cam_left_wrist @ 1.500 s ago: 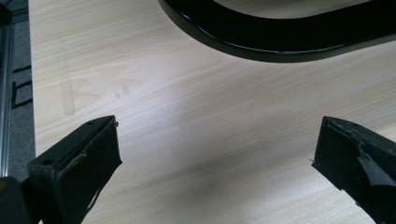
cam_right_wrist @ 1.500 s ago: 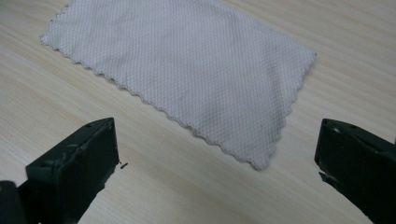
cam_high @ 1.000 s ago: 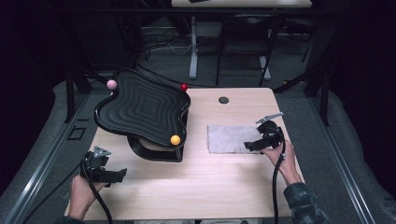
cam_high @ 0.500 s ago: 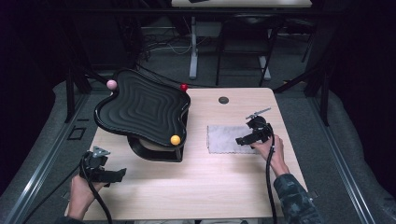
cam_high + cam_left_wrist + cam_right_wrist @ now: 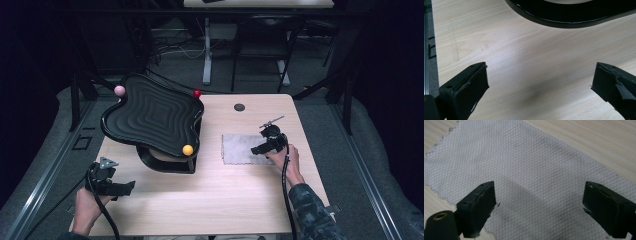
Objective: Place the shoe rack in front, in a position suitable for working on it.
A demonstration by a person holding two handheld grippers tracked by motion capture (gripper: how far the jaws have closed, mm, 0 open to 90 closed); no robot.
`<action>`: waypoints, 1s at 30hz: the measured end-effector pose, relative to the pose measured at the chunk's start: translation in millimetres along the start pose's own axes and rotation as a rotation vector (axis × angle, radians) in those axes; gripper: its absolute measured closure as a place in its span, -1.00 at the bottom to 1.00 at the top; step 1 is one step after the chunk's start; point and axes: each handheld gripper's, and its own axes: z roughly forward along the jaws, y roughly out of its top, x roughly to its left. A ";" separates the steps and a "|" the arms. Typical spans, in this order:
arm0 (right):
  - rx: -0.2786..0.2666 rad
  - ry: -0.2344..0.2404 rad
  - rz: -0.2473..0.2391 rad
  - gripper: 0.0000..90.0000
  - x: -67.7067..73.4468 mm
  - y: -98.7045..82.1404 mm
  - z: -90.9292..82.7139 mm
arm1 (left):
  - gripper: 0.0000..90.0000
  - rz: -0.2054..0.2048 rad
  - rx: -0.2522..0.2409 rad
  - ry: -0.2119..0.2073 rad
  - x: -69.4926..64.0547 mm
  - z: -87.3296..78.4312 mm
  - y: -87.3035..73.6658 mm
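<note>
Pale wooden desk in a dark room, seen from above. Landmark: the black wavy tray on its stand at the desk's left. Below and left of the tray, the left hand-held gripper rests near the desk's front edge, jaws wide apart and empty, pointing right. Right of the tray lies the grey cloth, flat, its long axis running left to right. At the cloth's right edge, the right hand-held gripper points left over it, jaws spread wide, gripping nothing.
</note>
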 end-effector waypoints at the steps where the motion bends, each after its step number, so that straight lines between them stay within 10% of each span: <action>1: 0.001 -0.010 0.000 -0.72 0.2 -0.2 0.9 | -1.00 0.000 0.000 0.001 0.0 -0.1 -0.1; 16: 0.037 -0.058 0.001 -0.49 0.9 -4.4 8.8 | -0.89 0.012 0.016 -0.005 -2.4 -1.3 -1.4; 30: -0.020 -0.074 0.031 0.27 -6.3 -11.4 1.5 | -0.81 0.023 0.013 0.001 -4.9 -3.5 -2.1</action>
